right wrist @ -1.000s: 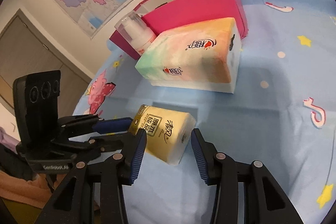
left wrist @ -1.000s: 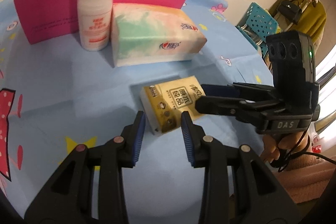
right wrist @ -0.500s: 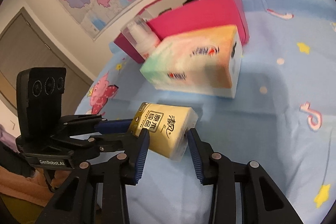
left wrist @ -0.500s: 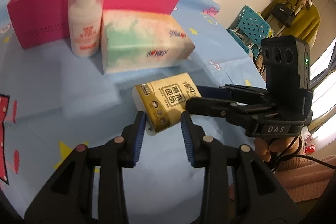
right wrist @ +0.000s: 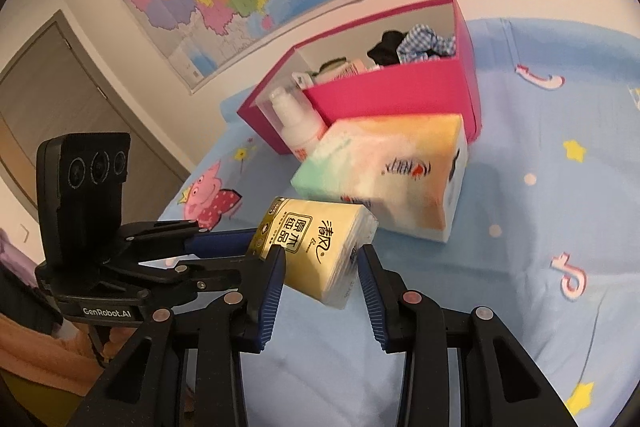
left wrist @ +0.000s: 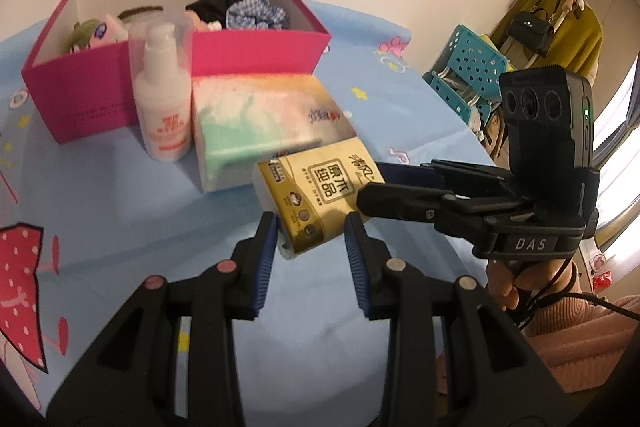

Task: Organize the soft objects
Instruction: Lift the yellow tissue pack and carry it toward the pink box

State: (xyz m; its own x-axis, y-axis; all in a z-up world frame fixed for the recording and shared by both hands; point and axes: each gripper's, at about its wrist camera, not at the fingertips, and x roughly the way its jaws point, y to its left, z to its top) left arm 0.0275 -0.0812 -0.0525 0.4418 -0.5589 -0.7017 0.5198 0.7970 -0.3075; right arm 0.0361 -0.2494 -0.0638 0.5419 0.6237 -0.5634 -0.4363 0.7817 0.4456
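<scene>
A yellow tissue pack point(left wrist: 320, 195) point(right wrist: 320, 247) is lifted off the blue cloth, held from two sides. My left gripper point(left wrist: 312, 239) is shut on its near end. My right gripper point(right wrist: 322, 267) is shut on its other end and reaches in from the right in the left wrist view point(left wrist: 372, 183). A large pastel tissue pack point(left wrist: 264, 123) point(right wrist: 392, 179) lies just behind. The pink box point(left wrist: 256, 51) point(right wrist: 400, 95) behind it holds soft items.
A white pump bottle point(left wrist: 162, 107) point(right wrist: 298, 125) stands against the box front, left of the large pack. The blue cartoon-print cloth point(left wrist: 100, 199) covers the surface. A teal stool point(left wrist: 468, 71) and hanging clothes stand off to the right.
Both grippers have lifted the yellow tissue pack off the cloth and carried it up toward the large pack and the pink box.
</scene>
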